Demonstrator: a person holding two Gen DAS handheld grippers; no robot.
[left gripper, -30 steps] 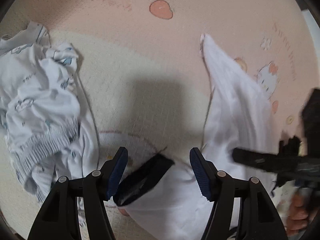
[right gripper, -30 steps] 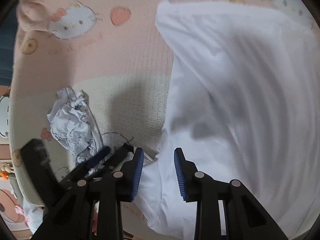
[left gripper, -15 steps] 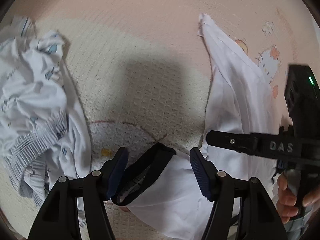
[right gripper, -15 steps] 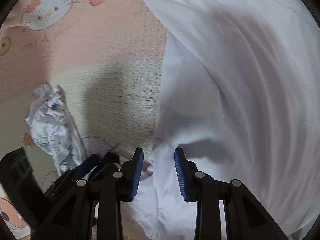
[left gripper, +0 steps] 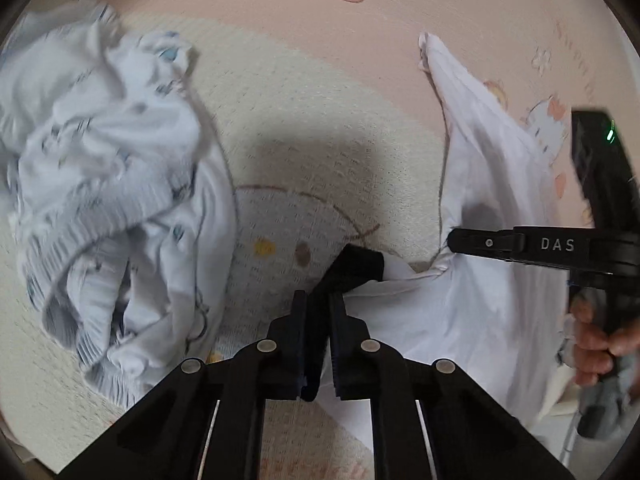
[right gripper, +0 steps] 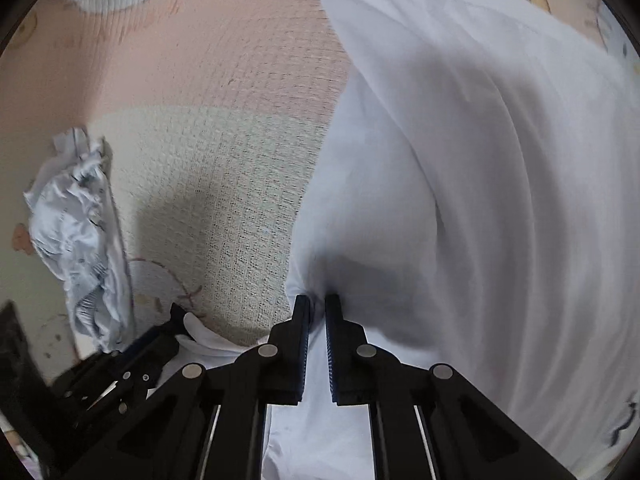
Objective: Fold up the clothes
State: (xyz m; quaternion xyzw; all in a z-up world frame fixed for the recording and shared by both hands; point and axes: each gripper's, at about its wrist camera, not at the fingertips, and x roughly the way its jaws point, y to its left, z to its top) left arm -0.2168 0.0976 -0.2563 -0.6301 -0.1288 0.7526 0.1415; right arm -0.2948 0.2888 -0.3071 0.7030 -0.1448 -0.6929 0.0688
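Cartoon mat (left gripper: 320,128) | right tool (left gripper: 452,240) marked "DAS" | both tools pinch white shirt (right gripper: 480,200)

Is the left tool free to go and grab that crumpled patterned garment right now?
Probably not yet. The left tool is shut on the dark cuff of the white shirt. The patterned garment lies beside it on the mat, unobstructed, so it looks reachable once the tool lets go.

"DAS" — white letters on the right claw's (left gripper: 450,240) black arm
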